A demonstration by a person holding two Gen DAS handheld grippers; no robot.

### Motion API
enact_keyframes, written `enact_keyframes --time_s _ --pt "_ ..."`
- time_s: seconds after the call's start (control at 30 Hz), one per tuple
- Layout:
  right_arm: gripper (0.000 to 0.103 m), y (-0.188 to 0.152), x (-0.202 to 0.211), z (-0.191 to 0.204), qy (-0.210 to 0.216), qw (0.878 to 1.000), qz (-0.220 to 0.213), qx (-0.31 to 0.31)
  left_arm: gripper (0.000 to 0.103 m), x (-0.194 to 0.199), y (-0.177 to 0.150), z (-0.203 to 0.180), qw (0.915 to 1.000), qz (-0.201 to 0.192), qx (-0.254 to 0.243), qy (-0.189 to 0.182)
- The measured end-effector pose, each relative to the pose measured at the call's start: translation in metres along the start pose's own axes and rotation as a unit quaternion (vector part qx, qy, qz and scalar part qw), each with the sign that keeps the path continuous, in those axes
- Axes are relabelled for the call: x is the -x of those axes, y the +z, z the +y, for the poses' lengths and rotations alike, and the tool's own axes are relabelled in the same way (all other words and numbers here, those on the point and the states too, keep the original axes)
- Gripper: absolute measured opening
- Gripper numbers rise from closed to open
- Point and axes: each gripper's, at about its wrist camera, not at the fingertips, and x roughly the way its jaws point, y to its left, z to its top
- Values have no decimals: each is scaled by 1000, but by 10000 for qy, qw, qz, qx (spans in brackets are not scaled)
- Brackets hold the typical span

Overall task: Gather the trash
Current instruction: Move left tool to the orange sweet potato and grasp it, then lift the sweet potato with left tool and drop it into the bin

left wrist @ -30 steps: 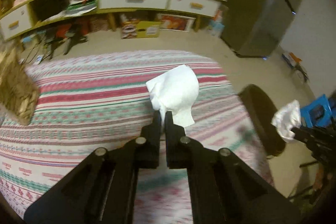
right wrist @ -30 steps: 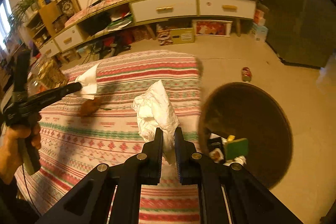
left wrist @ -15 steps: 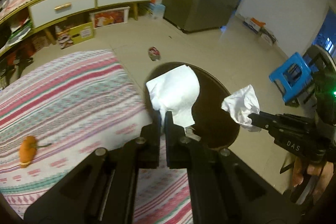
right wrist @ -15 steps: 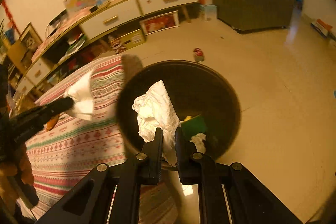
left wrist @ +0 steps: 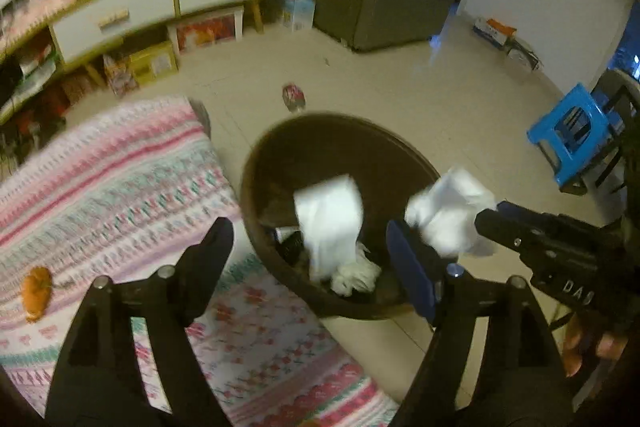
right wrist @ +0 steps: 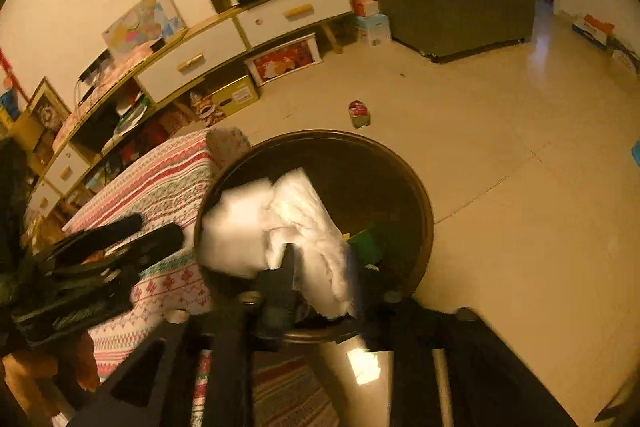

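A round dark trash bin (left wrist: 280, 155) stands on the floor beside the striped table. My left gripper (left wrist: 310, 243) is open above it, and its white tissue (left wrist: 328, 219) is loose in the air over the bin. My right gripper (right wrist: 320, 263) is over the bin (right wrist: 416, 203) with its jaws parting; its crumpled white tissue (right wrist: 316, 227) still lies between them, blurred. In the left wrist view that tissue (left wrist: 448, 215) sits at the right gripper's tip. The left tissue (right wrist: 236, 231) shows in the right wrist view too. Other trash lies inside the bin.
The table with a striped pink and green cloth (left wrist: 120, 195) carries an orange fruit (left wrist: 36, 293). A small can (left wrist: 293, 97) lies on the tiled floor beyond the bin. A blue stool (left wrist: 568, 135) stands at the right. A TV cabinet (right wrist: 240, 35) lines the far wall.
Both grippers swung from over the table to above the bin. My left gripper opened and let its tissue go. My right gripper's jaws have started to spread.
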Motion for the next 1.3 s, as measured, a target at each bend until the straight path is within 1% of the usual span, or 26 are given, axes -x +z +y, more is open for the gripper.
enact_keyframes --time_s 0.03,0.23,0.33,0.37,0.43,0.6,0.67,0.73,0.9,1.0,1.07,1.13,1.17,1.2,1.23,1.27,1.3 --pt "61 -1 2 -2 56 10000 -35 -51 79 1 0 2 10000 61 -25 29" --pt "63 2 5 0 126 9998 -46 -136 79 10 -2 14 9998 75 2 165" --pt "68 2 5 3 165 9998 -23 -121 79 14 -6 22 9996 117 48 238" --pt "71 2 5 4 175 9998 -9 -101 80 16 -8 26 9995 135 59 280" --pt "73 2 5 8 155 9999 20 -48 83 20 -11 38 9990 172 92 405" --pt "75 0 4 12 38 9999 103 39 85 26 -24 80 9952 337 163 905" --pt "76 -1 4 13 43 9999 114 55 85 29 -30 106 9913 401 199 1234" --pt "77 -2 7 14 73 9999 102 67 85 33 -35 132 9878 457 311 1453" --pt "78 -5 7 15 208 9997 147 -8 85 31 -58 187 9802 678 714 1717" --pt "78 -6 7 18 159 9998 151 41 85 25 -72 207 9774 779 885 1756" --pt "78 -6 7 20 117 9998 141 93 78 21 -78 213 9774 805 921 1722" --pt "78 -7 5 22 52 9998 133 172 62 16 -80 217 9774 837 927 1706" --pt "78 -8 4 23 27 9997 138 206 57 12 -82 219 9774 865 933 1690" --pt "78 -8 3 23 11 9996 150 227 46 10 -83 221 9769 892 939 1698" --pt "78 -9 2 24 -5 9995 171 261 42 8 -84 224 9764 903 945 1719" --pt "78 -9 1 25 -18 9994 184 304 42 8 -85 225 9768 856 960 1712" --pt "78 -10 1 26 -43 9992 184 357 39 10 -86 225 9774 786 986 1695"
